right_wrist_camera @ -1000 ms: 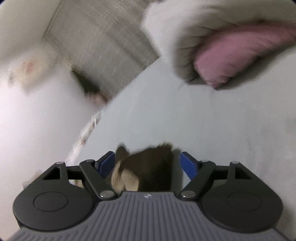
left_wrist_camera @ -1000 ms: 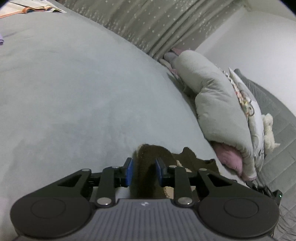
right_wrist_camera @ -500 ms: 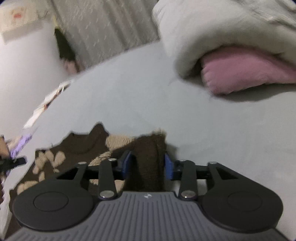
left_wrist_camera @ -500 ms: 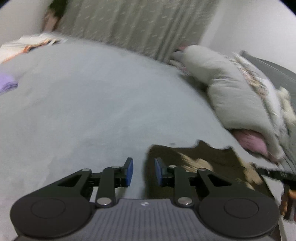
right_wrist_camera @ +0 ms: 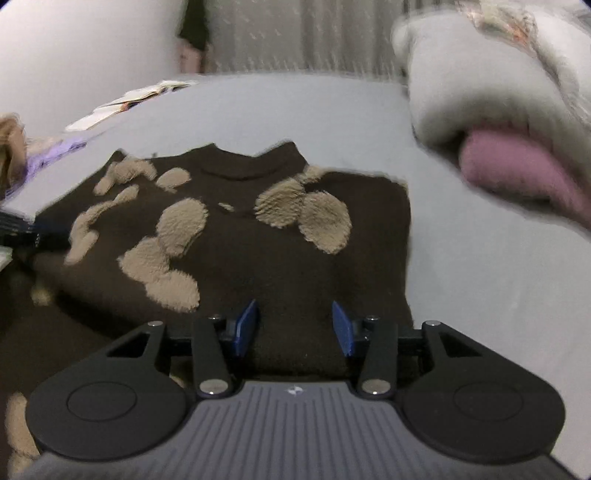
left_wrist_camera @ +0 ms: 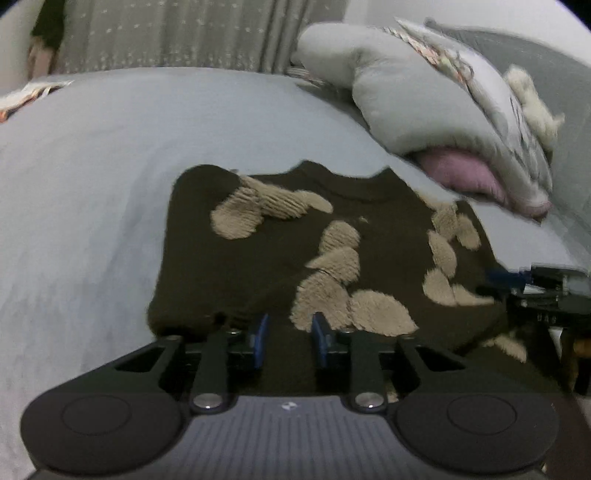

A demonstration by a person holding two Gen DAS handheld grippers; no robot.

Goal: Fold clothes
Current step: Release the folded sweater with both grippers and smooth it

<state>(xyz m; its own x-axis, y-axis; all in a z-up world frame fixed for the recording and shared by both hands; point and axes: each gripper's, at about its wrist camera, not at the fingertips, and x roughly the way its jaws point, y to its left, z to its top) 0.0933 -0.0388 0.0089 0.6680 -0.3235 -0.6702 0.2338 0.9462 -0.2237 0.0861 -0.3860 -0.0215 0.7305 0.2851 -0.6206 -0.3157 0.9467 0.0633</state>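
A dark brown sweater with tan fuzzy patches lies spread on the grey bed, collar at the far end. It also shows in the right wrist view. My left gripper hovers over the sweater's near left part, jaws a little apart with nothing between them. My right gripper is over the near right part, jaws open and empty. The right gripper's tip shows at the right edge of the left wrist view.
A grey duvet and a pink pillow lie at the bed's right side. Curtains hang behind. Papers or a book and a purple cloth lie at the bed's far left.
Both grippers let go of the sweater and drew back. The sweater, held bunched a second ago, now lies spread flat on the bed.
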